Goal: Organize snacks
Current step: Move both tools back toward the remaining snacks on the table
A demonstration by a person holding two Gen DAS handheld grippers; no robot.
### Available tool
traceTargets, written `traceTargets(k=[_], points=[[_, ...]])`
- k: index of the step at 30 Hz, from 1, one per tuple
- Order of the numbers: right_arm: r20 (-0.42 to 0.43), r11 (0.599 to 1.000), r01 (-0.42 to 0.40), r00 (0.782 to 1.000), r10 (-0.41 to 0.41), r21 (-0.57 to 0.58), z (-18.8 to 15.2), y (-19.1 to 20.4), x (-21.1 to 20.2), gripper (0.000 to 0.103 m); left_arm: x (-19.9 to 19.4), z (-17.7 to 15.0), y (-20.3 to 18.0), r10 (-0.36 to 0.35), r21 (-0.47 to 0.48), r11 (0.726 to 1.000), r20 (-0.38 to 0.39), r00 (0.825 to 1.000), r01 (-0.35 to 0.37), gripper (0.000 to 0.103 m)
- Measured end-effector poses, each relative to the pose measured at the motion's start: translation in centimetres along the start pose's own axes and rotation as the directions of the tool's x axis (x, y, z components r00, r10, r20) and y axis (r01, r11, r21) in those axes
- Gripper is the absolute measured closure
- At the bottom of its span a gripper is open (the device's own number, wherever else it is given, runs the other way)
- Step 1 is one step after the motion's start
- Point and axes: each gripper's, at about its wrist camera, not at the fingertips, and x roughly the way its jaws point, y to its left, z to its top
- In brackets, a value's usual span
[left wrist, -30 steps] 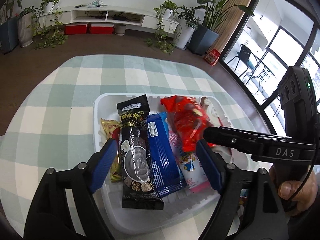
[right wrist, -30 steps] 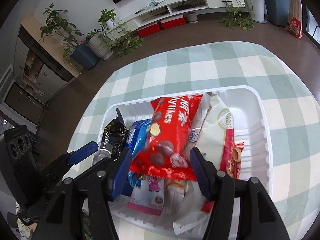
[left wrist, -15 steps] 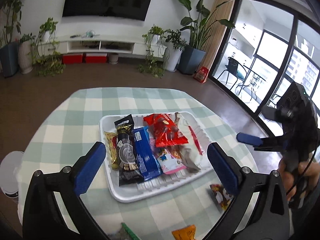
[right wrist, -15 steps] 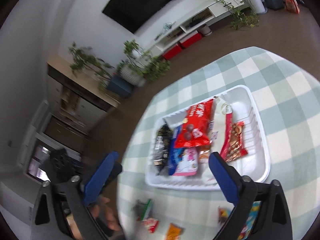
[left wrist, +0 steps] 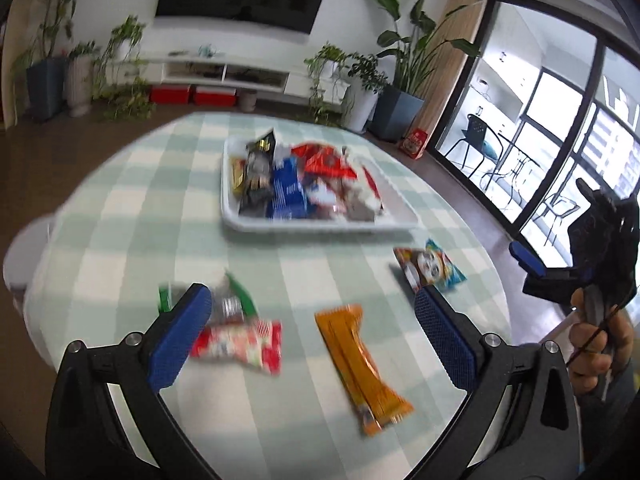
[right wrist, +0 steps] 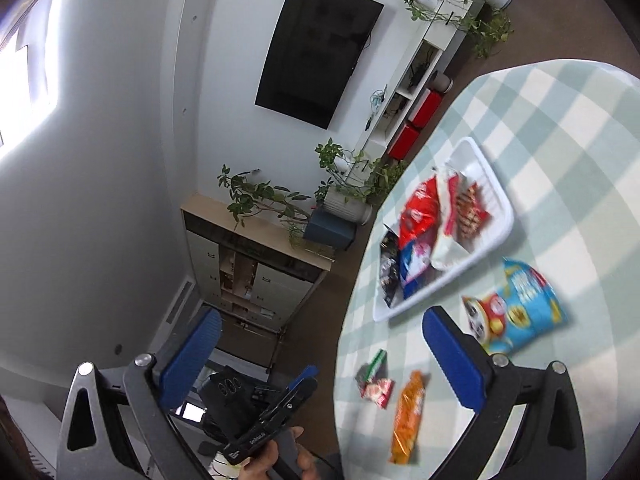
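Nearby, orange pkt (left wrist: 362,364), red pkt (left wrist: 237,343) & blue bag (right wrist: 520,312) lie outside tray (left wrist: 320,226).

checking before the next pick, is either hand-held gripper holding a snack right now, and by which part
Nothing is held. The left hand-held gripper and the right hand-held gripper both stand open and empty; the orange packet lies loose on the table.

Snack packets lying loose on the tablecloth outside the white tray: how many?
4: green-and-silver packet near left, red-and-white packet just below it, orange packet centre front, blue-and-red bag right, below the tray. More may be hidden.
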Motion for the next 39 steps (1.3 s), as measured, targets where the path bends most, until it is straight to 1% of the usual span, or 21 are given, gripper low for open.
traceTargets(k=[2, 4, 7, 9, 11, 13, 16, 18, 20, 23, 25, 26, 27, 30, 31, 33, 35, 37, 39], points=[[-0.023, 1.0, 0.027, 0.999, -0.027, 0.012, -1.2, -0.5, -0.6, 0.0, -0.6, -2.0, 0.4, -0.023, -0.064, 0.998, -0.01, 1.0, 0.022, 0.0], [-0.044, 0.998, 0.056, 0.998, -0.055, 0.04, -2.2, -1.3, -1.2, 0.0, -0.9, -3.6, 0.5, -0.04, -0.1, 0.994, -0.027, 0.999, 0.037, 0.0], [-0.058, 0.995, 0.093, 0.994, -0.091, 0.038, -3.5, -2.0, -1.8, 0.0, -0.5, -5.3, -0.2, -0.045, -0.073, 0.997, -0.077, 0.996, 0.039, 0.0], [-0.08, 0.993, 0.104, 0.992, -0.099, 0.057, -4.2, -2.5, -1.7, 0.0, -0.3, -5.7, -0.7, -0.054, -0.061, 0.997, -0.086, 0.995, 0.049, 0.0], [-0.122, 0.987, 0.146, 0.983, -0.138, 0.06, -4.9, -2.7, -1.2, 0.0, -0.2, -5.5, -0.8, -0.05, -0.054, 0.998, -0.085, 0.995, 0.045, 0.0], [-0.168, 0.983, 0.181, 0.97, -0.176, 0.013, -5.8, -2.4, -0.5, 0.0, -0.2, -5.1, -0.6, -0.05, -0.05, 0.998, -0.086, 0.995, 0.046, 0.0], [-0.198, 0.982, 0.184, 0.962, -0.189, -0.044, -6.7, -1.9, 0.3, 0.0, -0.2, -4.4, 0.0, -0.047, -0.049, 0.998, -0.094, 0.994, 0.043, 0.0], [-0.212, 0.978, 0.198, 0.955, -0.206, -0.059, -7.3, -1.9, 0.9, 0.0, -0.3, -4.2, 0.5, -0.058, -0.051, 0.997, -0.093, 0.994, 0.053, 0.0], [-0.231, 0.972, 0.223, 0.944, -0.235, -0.08, -7.8, -1.8, 1.5, 0.0, -0.5, -3.9, 0.8, -0.059, -0.026, 0.998, -0.094, 0.994, 0.056, 0.0], [-0.243, 0.944, 0.284, 0.916, -0.32, -0.17, -8.5, -1.1, 2.6, 0.0, -1.1, -2.5, 1.6, -0.028, 0.051, 0.998, -0.091, 0.995, 0.033, 0.0], [-0.234, 0.907, 0.331, 0.89, -0.392, -0.259, -9.0, -0.2, 3.4, 0.002, -1.4, -1.3, 2.4, -0.01, 0.107, 0.994, -0.082, 0.997, 0.019, 0.0], [-0.229, 0.888, 0.35, 0.877, -0.423, -0.298, -9.2, 0.2, 4.0, 0.004, -1.5, -0.5, 2.9, 0.017, 0.141, 0.99, -0.079, 0.997, -0.005, 0.0], [-0.218, 0.865, 0.372, 0.863, -0.456, -0.338, -9.4, 0.6, 4.5, 0.007, -1.5, 0.1, 3.2, 0.029, 0.168, 0.986, -0.079, 0.996, -0.016, 0.001], [-0.172, 0.769, 0.443, 0.805, -0.567, -0.462, -10.0, 1.6, 6.6, 0.013, -1.7, 1.6, 4.0, 0.043, 0.257, 0.966, -0.082, 0.996, -0.02, 0.001], [-0.178, 0.754, 0.449, 0.792, -0.585, -0.479, -10.2, 1.8, 7.5, 0.014, -1.6, 2.0, 4.1, 0.042, 0.287, 0.958, -0.086, 0.995, -0.015, 0.001], [-0.194, 0.739, 0.441, 0.778, -0.598, -0.508, -10.6, 2.1, 9.0, 0.016, -1.4, 2.3, 4.4, 0.041, 0.33, 0.944, -0.093, 0.995, -0.008, 0.001], [-0.195, 0.706, 0.44, 0.756, -0.625, -0.554, -11.2, 2.5, 10.7, 0.016, -1.0, 2.3, 4.4, 0.039, 0.364, 0.931, -0.111, 0.993, 0.004, 0.001], [-0.213, 0.688, 0.429, 0.738, -0.641, -0.586, -11.9, 2.5, 12.5, 0.02, -0.8, 2.0, 4.0, 0.031, 0.396, 0.918, -0.119, 0.992, 0.019, 0.001], [-0.228, 0.674, 0.431, 0.715, -0.661, -0.601, -12.3, 2.1, 13.8, 0.028, -0.4, 1.5, 3.4, 0.016, 0.433, 0.9, -0.132, 0.991, 0.043, 0.001]])
